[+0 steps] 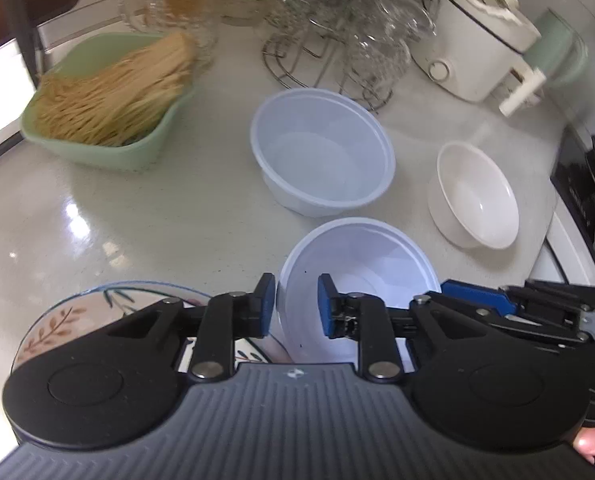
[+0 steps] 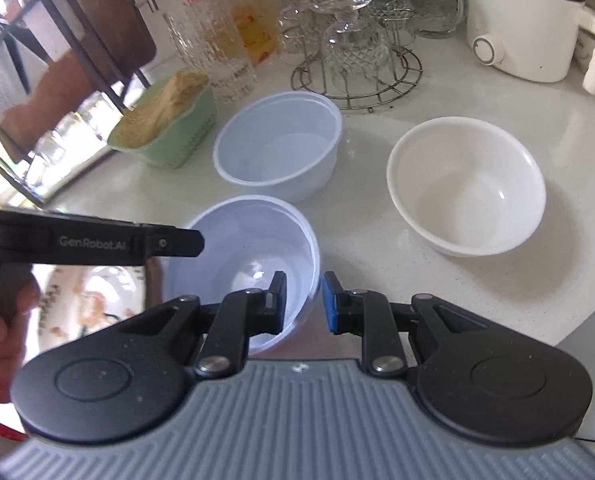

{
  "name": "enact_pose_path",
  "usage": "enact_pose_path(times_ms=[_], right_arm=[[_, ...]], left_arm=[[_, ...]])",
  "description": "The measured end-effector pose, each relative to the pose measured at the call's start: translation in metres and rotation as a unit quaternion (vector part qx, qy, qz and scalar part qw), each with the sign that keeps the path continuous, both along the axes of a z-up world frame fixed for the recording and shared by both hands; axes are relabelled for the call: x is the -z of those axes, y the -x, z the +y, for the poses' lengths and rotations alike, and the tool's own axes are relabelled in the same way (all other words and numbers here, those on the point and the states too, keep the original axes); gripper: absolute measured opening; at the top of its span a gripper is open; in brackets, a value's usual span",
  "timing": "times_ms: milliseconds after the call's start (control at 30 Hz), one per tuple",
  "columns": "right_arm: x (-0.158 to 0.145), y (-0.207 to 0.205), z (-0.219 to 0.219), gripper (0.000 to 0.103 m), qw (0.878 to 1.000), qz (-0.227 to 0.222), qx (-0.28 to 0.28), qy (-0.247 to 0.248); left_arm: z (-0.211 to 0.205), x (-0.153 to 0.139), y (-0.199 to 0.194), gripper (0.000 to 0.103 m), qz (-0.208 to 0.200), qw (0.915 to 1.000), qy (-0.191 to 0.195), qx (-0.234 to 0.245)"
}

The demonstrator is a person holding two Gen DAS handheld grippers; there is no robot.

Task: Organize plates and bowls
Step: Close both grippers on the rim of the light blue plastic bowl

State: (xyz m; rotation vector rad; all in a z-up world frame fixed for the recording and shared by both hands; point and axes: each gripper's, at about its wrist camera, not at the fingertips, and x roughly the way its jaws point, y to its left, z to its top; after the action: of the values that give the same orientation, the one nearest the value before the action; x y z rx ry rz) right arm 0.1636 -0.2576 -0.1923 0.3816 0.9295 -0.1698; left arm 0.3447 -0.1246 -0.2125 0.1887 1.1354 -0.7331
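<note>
Looking from the left wrist camera, we see at the left of the frame a green tub (image 1: pixel 109 136) with rounded corners, full of thin yellow sticks. Low at the left a flat plate (image 1: pixel 69 320) with painted leaves peeks out; our tool hides most of it. Our left gripper (image 1: pixel 296 306) sits in the low middle. Its blue pads have a gap between them, and the rim of the near plastic bowl (image 1: pixel 361 276) stands in that gap. We cannot tell if the pads press on the rim. This bowl is thin, round and see-through white, and it looks tipped, with its mouth facing up and toward the camera. Above it, in the middle, a second plastic bowl (image 1: pixel 323 152) sits upright on the shiny pale counter (image 1: pixel 137 224). At the right sits a thicker, smooth white bowl (image 1: pixel 475 196), also mouth up, apart from the others. A wire rack of glasses (image 1: pixel 337 40) at the top is blurry.

From the right wrist camera, the left tool's black arm cuts in at the middle left. Our right gripper (image 2: pixel 304 300) is in the low middle, with the other side of the near bowl's rim between its pads. Again we cannot tell if they squeeze it. The bowl's bottom edge is hidden behind the tool. At the upper right a white cooker (image 2: pixel 525 24) is cut off by the frame.
</note>
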Motion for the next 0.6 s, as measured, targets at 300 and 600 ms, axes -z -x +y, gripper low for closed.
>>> enact_pose_path(times_ms=[300,600], right_arm=[[0.009,-0.012,-0.014,0.024,0.999,0.017,0.03,-0.04],[-0.001,-0.005,-0.028,0.024,0.997,0.011,0.041,-0.071]], left_arm=[[-0.005,0.007,-0.009,0.025,0.036,0.9993,0.006,0.006],[-0.005,-0.005,0.002,0.025,0.066,0.9975,0.019,-0.02]])
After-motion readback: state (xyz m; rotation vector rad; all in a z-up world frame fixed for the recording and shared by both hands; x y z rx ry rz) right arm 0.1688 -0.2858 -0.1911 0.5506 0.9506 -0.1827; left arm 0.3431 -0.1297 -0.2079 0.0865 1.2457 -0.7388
